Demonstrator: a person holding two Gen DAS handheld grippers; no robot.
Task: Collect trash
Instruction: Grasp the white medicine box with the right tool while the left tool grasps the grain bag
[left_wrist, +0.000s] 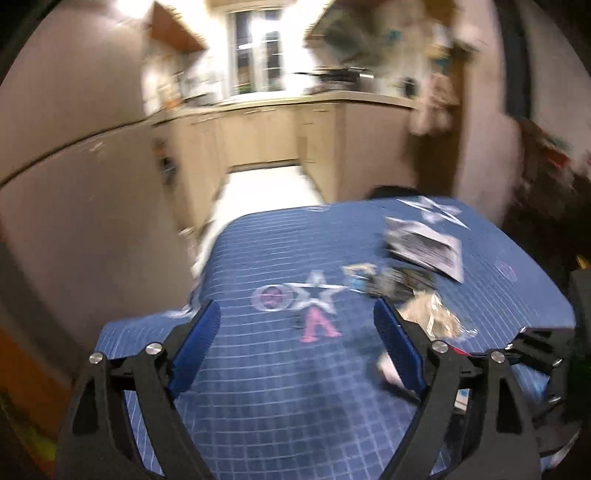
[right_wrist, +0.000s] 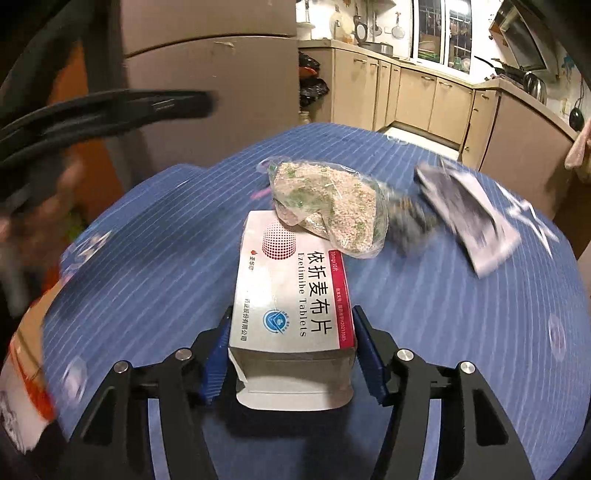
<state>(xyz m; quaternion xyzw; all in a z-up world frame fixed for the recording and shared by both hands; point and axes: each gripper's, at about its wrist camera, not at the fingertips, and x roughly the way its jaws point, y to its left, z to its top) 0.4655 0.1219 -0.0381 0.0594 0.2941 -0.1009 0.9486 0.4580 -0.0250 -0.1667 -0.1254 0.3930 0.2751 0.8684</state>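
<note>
A white cardboard medicine box (right_wrist: 291, 295), rectangular with red trim and an open end flap, sits clamped between the blue ribbed pads of the right gripper (right_wrist: 291, 350), held just above the near edge of the table (right_wrist: 147, 258). The table wears a blue gridded cloth. Against the box's far end lies a clear crinkled plastic bag (right_wrist: 328, 206) holding pale grains flecked with green. Beyond it, toward the far right edge, lie a blurred dark wrapper (right_wrist: 413, 218) and a grey-and-white printed packet (right_wrist: 465, 214). The left gripper (left_wrist: 295, 332) hovers level over the table's near-left part, jaws wide apart with nothing between them.
</note>
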